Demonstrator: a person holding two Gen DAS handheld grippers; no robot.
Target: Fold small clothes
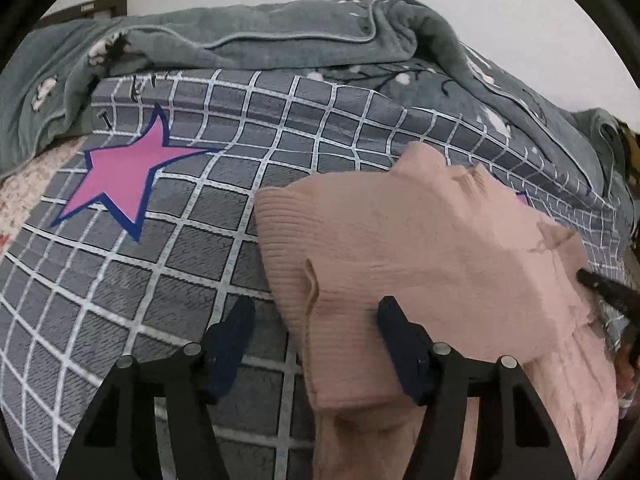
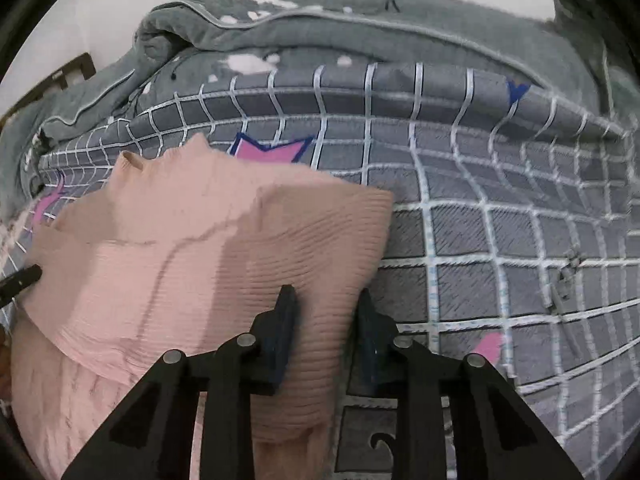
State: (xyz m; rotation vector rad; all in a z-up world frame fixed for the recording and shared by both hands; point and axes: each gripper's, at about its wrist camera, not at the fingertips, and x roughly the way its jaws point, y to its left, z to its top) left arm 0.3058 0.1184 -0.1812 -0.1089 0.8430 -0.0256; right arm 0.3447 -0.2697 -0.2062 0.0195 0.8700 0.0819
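Observation:
A small pink ribbed knit garment [image 1: 420, 248] lies folded on a grey checked bedspread [image 1: 160, 264]. My left gripper [image 1: 316, 314] is open, its jaws straddling the garment's left ribbed edge, the right finger [image 1: 394, 320] over the cloth. In the right wrist view the same garment [image 2: 192, 240] fills the lower left. My right gripper [image 2: 326, 304] is open, its jaws either side of the garment's right ribbed edge. The right gripper's black finger shows at the far right of the left wrist view [image 1: 604, 292].
A crumpled grey-green blanket [image 1: 260, 36] is heaped along the far side of the bed, also in the right wrist view [image 2: 360, 28]. A pink star [image 1: 124, 176] is printed on the bedspread to the left. A white wall stands behind.

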